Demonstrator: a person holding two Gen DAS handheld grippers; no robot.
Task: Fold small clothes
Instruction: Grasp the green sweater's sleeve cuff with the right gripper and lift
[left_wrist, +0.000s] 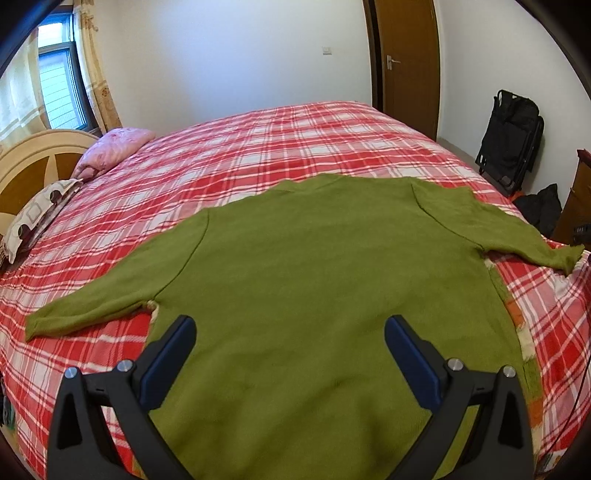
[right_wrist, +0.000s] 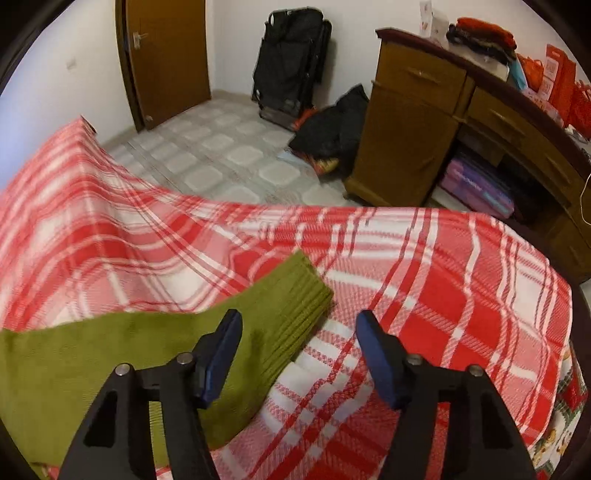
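Note:
A green knitted sweater (left_wrist: 314, 266) lies flat on the bed, both sleeves spread out to the sides. My left gripper (left_wrist: 290, 325) is open and empty, hovering over the lower part of the sweater's body. In the right wrist view the sweater's right sleeve (right_wrist: 177, 347) ends in a ribbed cuff (right_wrist: 299, 295). My right gripper (right_wrist: 297, 319) is open and empty, just above the cuff, with the left finger over the sleeve and the right finger over the bedspread.
The red and white plaid bedspread (left_wrist: 295, 140) covers the bed. Pillows (left_wrist: 114, 147) lie at the headboard on the left. A wooden desk (right_wrist: 424, 129), black bags (right_wrist: 328, 129) and a folded black chair (right_wrist: 291, 62) stand beyond the bed's edge.

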